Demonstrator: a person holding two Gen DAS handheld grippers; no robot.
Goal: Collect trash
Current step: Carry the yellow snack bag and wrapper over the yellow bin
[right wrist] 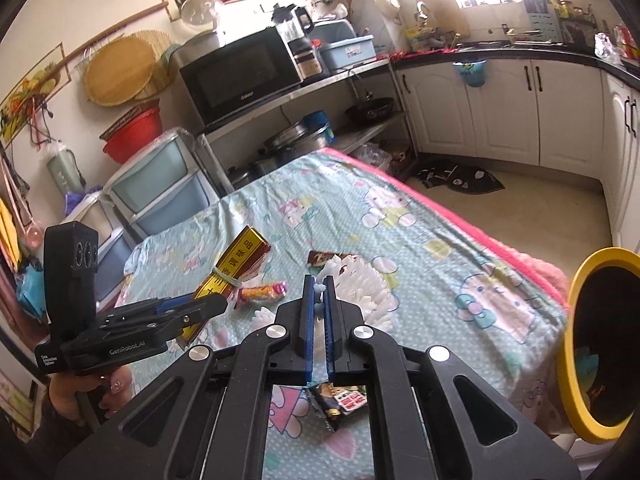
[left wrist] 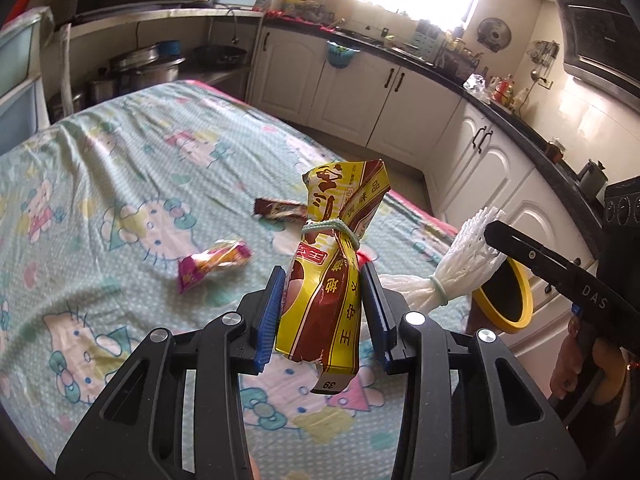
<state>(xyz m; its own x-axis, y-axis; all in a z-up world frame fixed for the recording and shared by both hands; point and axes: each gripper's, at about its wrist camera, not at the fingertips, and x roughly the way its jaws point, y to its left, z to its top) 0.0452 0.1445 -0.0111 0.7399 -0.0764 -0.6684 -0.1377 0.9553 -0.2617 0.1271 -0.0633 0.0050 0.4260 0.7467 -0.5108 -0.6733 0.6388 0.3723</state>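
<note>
Left wrist view, nearest first: the left gripper [left wrist: 323, 312] has its blue pads against both sides of a yellow packet [left wrist: 326, 276], tied at the waist with a green band; the packet stands with its long axis roughly toward 12 o'clock, lifted off the sheet [left wrist: 120, 168]; past it a pink wrapper [left wrist: 212, 262] lies at 10 o'clock and a brown wrapper [left wrist: 280, 209] at 11 o'clock, both flat on the sheet and well apart from the jaws. Right wrist view: the right gripper [right wrist: 319, 312] has its jaws nearly together, pinched on the knotted neck of a white foam net [right wrist: 362, 280], which fans out toward 1 o'clock; a dark wrapper [right wrist: 340, 402] lies under the gripper body, near 6 o'clock. The bin [right wrist: 580, 360], yellow-rimmed with its dark mouth tilted toward the bed, sits off the sheet's edge at 3 o'clock of the right gripper, and at 3 o'clock of the left one too; the right hand looks the nearer, with the left gripper out at its 9 o'clock. Both loads seem ready for the drop; the move likely turns on swinging each rightward over that rim before opening.
</note>
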